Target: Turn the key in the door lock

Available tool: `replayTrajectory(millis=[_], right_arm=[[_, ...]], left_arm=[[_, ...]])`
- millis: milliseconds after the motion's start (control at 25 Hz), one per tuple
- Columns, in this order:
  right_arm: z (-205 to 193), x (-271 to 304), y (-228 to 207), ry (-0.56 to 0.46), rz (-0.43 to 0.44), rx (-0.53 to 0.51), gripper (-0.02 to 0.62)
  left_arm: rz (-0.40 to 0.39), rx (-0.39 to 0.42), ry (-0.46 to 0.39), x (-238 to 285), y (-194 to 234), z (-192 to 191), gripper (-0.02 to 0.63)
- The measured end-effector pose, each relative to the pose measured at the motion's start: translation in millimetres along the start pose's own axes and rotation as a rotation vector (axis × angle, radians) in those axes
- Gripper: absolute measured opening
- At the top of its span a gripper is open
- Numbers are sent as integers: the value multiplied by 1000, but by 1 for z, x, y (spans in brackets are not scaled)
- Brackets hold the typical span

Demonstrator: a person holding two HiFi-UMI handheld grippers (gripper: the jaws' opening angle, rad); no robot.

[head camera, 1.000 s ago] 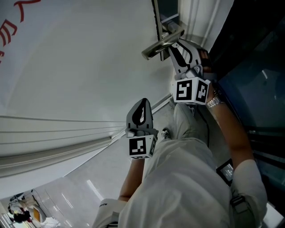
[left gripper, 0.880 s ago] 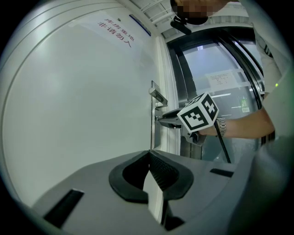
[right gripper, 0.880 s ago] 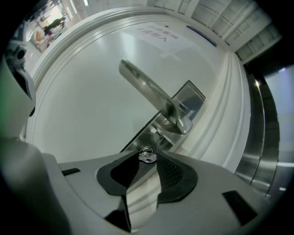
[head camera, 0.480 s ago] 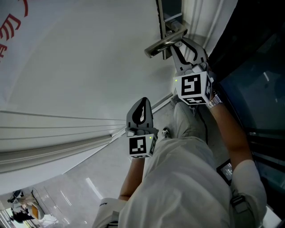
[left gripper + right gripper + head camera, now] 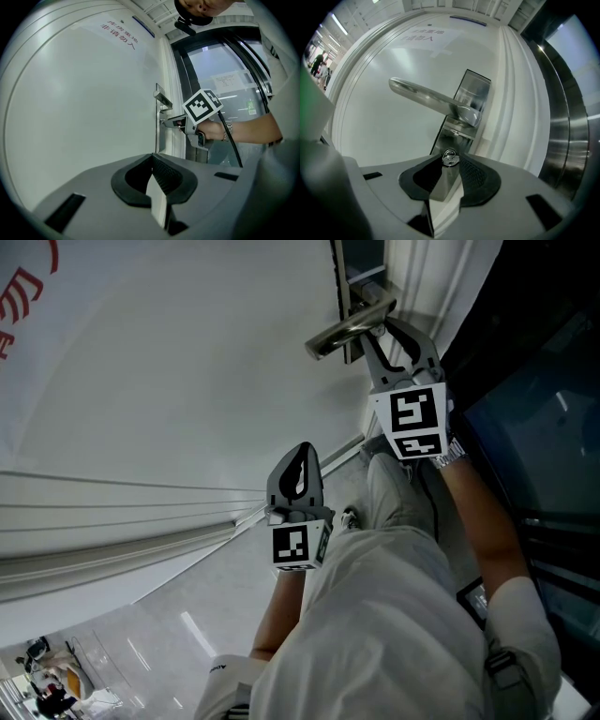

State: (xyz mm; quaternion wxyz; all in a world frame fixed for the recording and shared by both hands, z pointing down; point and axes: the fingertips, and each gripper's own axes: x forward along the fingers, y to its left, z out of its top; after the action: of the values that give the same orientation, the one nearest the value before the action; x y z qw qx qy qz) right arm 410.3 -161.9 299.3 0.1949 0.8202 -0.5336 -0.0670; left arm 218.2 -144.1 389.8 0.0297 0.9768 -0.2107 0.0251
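The left grey plastic tongs [image 5: 152, 155] are clenched, ribbed black pads together on nothing, before the smooth white door [image 5: 84, 103]. The right tongs [image 5: 451, 165] are closing, pads grasping the small round-headed silver metal key [image 5: 449, 158]. It sits in the brushed steel lock plate [image 5: 457, 136], under the curved polished lever handle [image 5: 424, 97] by the door's edge.

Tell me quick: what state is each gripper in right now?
Left gripper: closed, holding nothing.
Right gripper: jaws closing, pads gripping the key in the door lock.
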Motion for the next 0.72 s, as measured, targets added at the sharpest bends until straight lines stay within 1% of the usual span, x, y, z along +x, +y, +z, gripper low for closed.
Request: replayTrajectory(millis=[200,280,400,520,600,720], right_arm=[[1,-1,-2,2,36,133,115],[1,-1,-2,4,49,152,114],[1,-1,-1,-1,45,73,114],[0,-2,1,-2,50,54,114],[-1,-2,2,1,54,42,115],[1,-3,3,-12,45,-35,124]], left_arm=[[-2,0,-11,0,-1,3,9],[-3,0,-13,0,-2,3,9],[-5,1,-11,0,-2,2,9],[-4,3,9,-1,-3,-1,9],[-6,0,4,-1,-3,0,9],[-5,0,0,-1,-3,1,9]])
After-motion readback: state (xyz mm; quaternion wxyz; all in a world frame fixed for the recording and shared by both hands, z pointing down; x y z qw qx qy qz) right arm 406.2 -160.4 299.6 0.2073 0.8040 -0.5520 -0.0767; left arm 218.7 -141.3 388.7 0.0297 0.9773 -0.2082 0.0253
